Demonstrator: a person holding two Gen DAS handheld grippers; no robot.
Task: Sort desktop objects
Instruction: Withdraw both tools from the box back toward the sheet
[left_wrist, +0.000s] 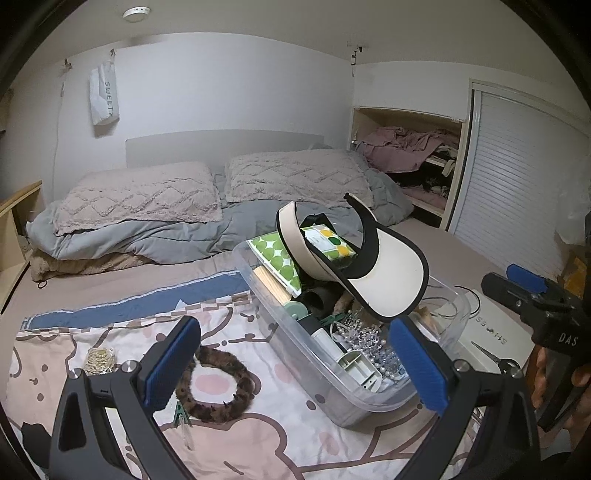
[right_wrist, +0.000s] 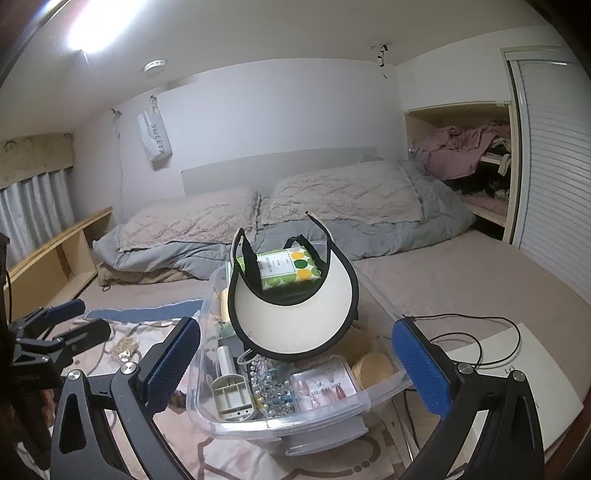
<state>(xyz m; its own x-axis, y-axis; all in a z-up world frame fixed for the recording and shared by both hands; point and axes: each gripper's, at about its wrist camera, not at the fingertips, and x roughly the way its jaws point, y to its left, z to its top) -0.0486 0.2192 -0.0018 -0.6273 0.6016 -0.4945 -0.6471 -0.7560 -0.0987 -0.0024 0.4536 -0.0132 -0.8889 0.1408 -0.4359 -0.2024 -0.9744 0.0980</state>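
A clear plastic bin stands on the bed, full of small items. On top of them lies a cream sun visor with black trim, over a green-dotted wipes pack. A brown furry headband lies on the patterned cloth to the left of the bin. My left gripper is open above the headband and the bin's near corner, holding nothing. My right gripper is open in front of the bin, also holding nothing.
A beaded tiara, a nail set box and a white divider tray lie in the bin. A white box with scissors and a black cable sits to the right. A green clip and gold beads lie on the cloth. Pillows lie beyond.
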